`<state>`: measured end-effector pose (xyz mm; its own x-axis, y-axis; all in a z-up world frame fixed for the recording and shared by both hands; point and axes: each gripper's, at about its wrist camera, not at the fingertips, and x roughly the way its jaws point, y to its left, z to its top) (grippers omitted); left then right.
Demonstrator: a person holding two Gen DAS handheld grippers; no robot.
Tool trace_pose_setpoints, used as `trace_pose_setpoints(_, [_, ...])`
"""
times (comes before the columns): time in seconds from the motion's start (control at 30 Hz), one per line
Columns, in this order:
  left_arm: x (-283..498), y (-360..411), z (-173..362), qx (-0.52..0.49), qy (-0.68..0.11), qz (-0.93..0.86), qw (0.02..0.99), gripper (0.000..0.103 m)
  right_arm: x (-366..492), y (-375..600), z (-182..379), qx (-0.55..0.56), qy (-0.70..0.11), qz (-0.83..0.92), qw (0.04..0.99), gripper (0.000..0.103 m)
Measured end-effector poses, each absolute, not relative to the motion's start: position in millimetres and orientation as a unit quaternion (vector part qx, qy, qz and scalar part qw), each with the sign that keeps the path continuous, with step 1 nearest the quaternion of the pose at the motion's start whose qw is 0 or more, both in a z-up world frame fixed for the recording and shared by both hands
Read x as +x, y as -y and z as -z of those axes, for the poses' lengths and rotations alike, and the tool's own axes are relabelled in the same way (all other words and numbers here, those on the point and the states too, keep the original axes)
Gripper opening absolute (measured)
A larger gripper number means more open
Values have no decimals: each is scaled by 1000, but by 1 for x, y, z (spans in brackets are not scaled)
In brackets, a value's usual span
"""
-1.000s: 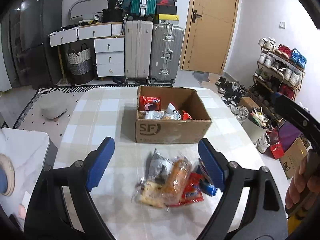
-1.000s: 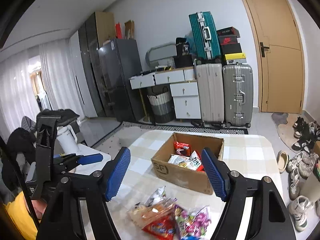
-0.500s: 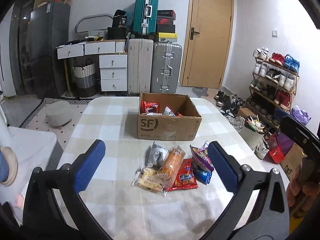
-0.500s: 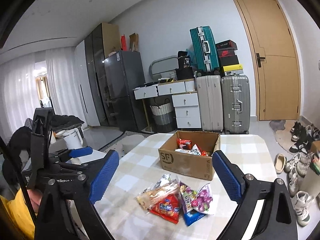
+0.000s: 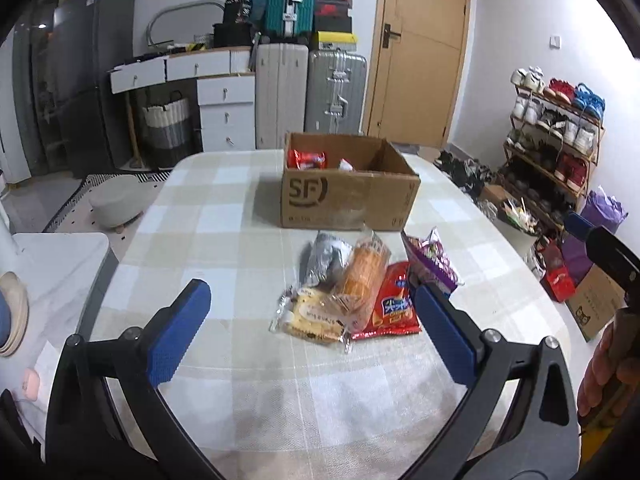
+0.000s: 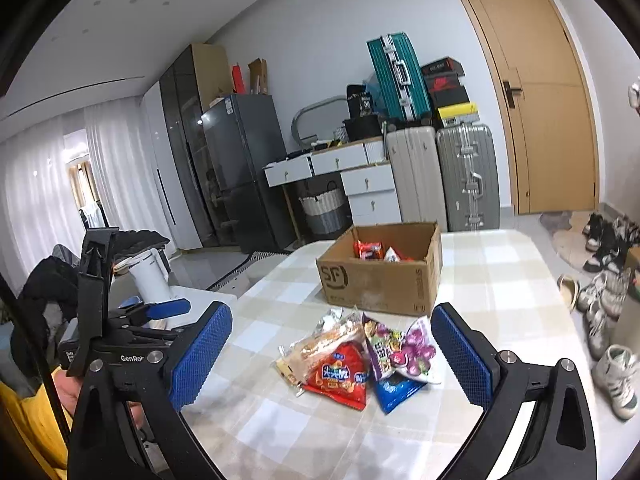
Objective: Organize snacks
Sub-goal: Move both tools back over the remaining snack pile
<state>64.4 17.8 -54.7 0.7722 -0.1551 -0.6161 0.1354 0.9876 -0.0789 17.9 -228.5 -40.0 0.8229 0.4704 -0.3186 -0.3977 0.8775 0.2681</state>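
Observation:
A pile of snack bags point(image 5: 356, 288) lies on the checked table point(image 5: 224, 232): a yellow bread pack, an orange pack, a red bag point(image 6: 340, 376), a grey bag, a purple candy bag point(image 6: 404, 348) and a blue bag point(image 6: 394, 392). Behind it stands an open cardboard box point(image 5: 348, 188) marked SF, with a red pack and other snacks inside; it also shows in the right wrist view point(image 6: 380, 276). My left gripper point(image 5: 312, 336) is open and empty above the table's near side. My right gripper point(image 6: 332, 356) is open and empty, back from the pile.
Suitcases point(image 5: 312, 92), white drawers point(image 5: 224, 108) and a door point(image 5: 420, 52) stand behind the table. A shoe rack point(image 5: 556, 128) is at the right. A white side table point(image 5: 52, 264) stands at the left. Shoes point(image 6: 608, 320) lie on the floor at the right.
Both grippers have pulled back and up from the snack pile, so the pile and box look farther away. Both jaws stay open. The snacks and box have not moved.

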Motion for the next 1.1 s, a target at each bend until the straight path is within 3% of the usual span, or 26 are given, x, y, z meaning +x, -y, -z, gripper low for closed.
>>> trace_pose_setpoints(0.77, [153,19,140,3,-407,97,908,102,96,239,112,140,-282,-219,924,101])
trace_pose_setpoints(1.1, [201,32,164,13,-441,111,890,102,167,244,153,174,-358,-218,891,101])
